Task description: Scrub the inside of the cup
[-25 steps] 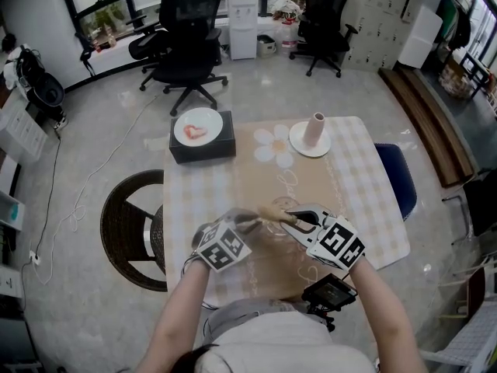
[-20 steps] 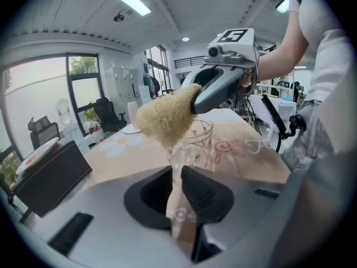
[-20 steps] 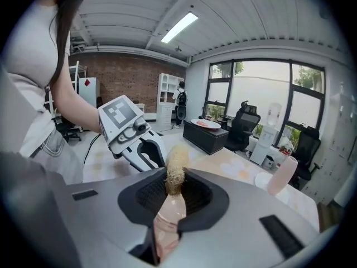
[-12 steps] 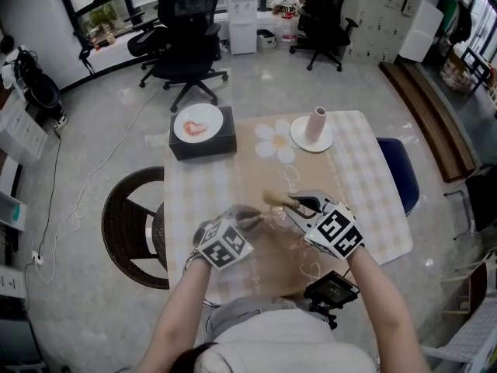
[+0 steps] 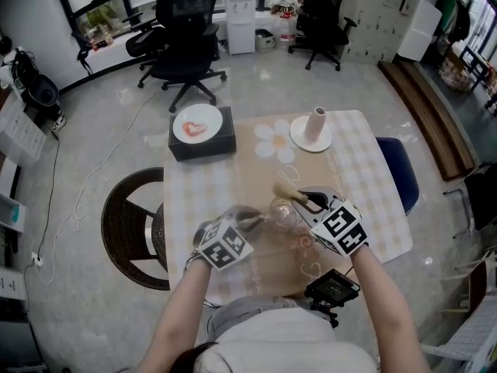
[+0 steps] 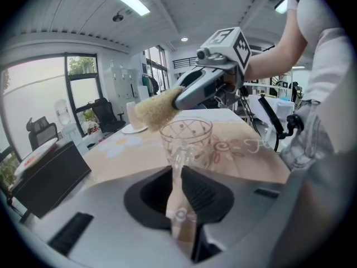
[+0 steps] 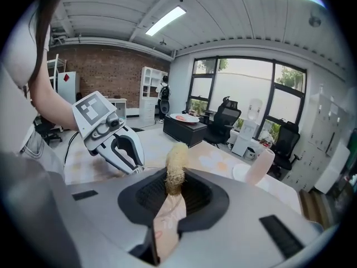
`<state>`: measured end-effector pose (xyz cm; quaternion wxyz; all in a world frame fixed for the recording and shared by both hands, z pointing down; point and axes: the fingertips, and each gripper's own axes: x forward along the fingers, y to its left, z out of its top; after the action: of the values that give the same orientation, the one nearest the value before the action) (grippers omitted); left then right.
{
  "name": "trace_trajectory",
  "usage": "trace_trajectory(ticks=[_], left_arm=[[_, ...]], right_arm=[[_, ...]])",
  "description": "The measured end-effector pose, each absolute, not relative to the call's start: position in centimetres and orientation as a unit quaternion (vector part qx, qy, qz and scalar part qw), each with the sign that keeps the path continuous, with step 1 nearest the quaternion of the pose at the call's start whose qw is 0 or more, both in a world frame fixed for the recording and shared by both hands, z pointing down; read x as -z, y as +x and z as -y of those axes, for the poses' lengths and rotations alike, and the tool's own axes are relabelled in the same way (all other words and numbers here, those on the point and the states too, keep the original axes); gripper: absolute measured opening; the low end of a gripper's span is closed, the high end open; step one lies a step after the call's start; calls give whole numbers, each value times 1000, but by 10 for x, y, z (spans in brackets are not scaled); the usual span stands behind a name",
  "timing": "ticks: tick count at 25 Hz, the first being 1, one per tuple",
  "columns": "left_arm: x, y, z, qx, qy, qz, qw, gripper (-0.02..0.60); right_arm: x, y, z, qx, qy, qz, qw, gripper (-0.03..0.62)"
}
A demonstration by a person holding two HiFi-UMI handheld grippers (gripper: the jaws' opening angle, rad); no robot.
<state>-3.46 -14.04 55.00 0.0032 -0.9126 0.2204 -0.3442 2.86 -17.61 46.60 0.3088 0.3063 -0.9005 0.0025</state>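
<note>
On a checked-cloth office counter (image 5: 365, 169), left tongs (image 5: 252, 221) are clenching the handle of a clear patterned glass cup (image 5: 283, 213) while right tongs (image 5: 307, 202) are gripping a tan fibrous scrubber (image 5: 285, 192), hovering at the cup's 12 o'clock, pointing toward 10 o'clock.

Loofah brush (image 5: 285, 192) just beside glass cup (image 5: 281, 214)

We reach left forearm (image 5: 180, 311) and right forearm (image 5: 382, 301) forward, both bare, converging ahead of us. Left gripper (image 5: 257, 221): pointing forward and down, angled toward right side, marker cube on top, jaws clamped on handle of cup (image 5: 283, 213). Right gripper (image 5: 301, 201): pointing down and toward left, marker cube on top, jaws closed on stem of brush (image 5: 285, 192), bristle head past fingertips.
</note>
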Motion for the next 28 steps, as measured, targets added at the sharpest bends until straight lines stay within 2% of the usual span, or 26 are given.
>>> trace_trajectory(ticks=[9, 28], left_arm=[[-549, -34, 139, 347, -911, -221, 3, 57], [-549, -33, 139, 349, -910, -224, 1, 57]], right_arm=[[-447, 36, 180, 10, 306, 906, 294, 61], [-468, 60, 174, -64, 305, 908, 280, 61]])
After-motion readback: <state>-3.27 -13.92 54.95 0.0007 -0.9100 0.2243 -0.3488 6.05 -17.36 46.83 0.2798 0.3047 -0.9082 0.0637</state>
